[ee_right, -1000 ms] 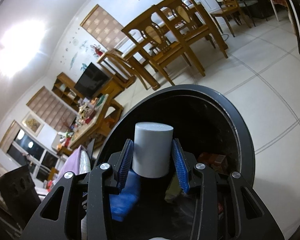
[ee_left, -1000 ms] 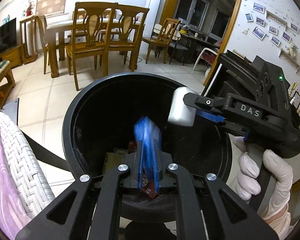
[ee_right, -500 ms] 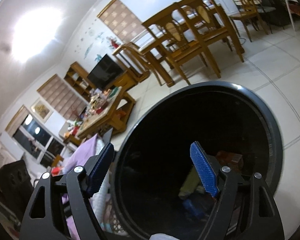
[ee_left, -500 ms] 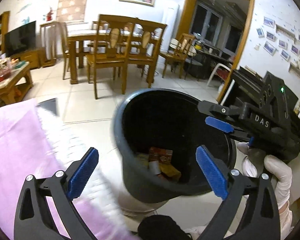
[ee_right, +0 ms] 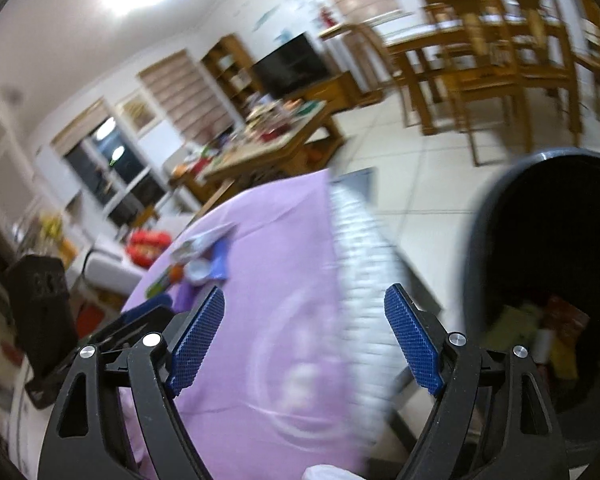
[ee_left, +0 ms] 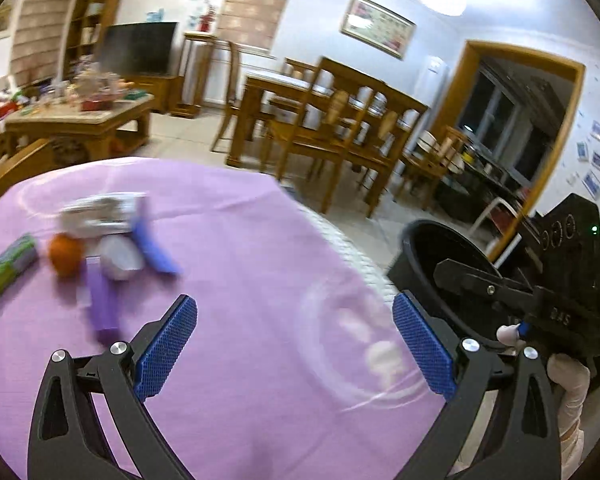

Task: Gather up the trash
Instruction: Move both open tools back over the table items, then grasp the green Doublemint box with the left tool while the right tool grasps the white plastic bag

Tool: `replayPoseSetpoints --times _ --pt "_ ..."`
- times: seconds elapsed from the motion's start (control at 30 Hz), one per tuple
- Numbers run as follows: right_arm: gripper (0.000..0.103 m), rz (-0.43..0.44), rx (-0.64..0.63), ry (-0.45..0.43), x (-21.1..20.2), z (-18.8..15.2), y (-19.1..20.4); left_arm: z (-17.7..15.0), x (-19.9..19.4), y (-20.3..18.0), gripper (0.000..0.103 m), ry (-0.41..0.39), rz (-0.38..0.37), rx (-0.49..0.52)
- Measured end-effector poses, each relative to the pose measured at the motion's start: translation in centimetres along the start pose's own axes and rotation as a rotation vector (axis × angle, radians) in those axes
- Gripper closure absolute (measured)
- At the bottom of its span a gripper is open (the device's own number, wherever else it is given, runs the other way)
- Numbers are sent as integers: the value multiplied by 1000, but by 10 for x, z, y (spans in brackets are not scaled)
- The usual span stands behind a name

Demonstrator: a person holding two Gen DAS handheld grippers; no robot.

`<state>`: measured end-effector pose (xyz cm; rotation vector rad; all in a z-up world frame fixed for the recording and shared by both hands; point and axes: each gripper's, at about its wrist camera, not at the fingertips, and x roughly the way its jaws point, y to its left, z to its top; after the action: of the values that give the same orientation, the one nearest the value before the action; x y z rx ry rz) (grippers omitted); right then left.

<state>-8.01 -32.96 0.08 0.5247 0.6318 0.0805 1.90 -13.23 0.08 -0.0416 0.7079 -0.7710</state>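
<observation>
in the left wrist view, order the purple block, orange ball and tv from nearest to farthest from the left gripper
From the left gripper:
1. purple block, just ahead-left on the cloth
2. orange ball, farther left among the clutter
3. tv, across the room by the far wall

A lilac cloth [ee_left: 240, 280] with faint white ring motifs is shown; a black bin [ee_right: 548, 280], blue cross-hatched pads [ee_left: 168, 344] and an orange ball [ee_left: 65, 255] are seen.

The right tongs [ee_right: 304, 340], jaws opening with nothing between them, hang over the purple-covered worktop [ee_right: 268, 264]; the black trash bin [ee_right: 500, 216] fills the frame's right edge.
</observation>
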Motion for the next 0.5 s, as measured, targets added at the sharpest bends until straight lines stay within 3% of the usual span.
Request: replayPoseSetpoints --times 0.1,0.23,0.37,0.5 --pt "20 29 -54 42 29 7 43 2 -17 31 6 -25 45 -24" --pt "17 33 -146 99 72 18 105 6 -37 79 6 -44 157 -37" --pt "17 23 -225 160 116 29 149 16 -39 135 6 16 301 -60" --pt "17 7 -277 206 163 38 186 23 -29 170 6 86 372 -17"
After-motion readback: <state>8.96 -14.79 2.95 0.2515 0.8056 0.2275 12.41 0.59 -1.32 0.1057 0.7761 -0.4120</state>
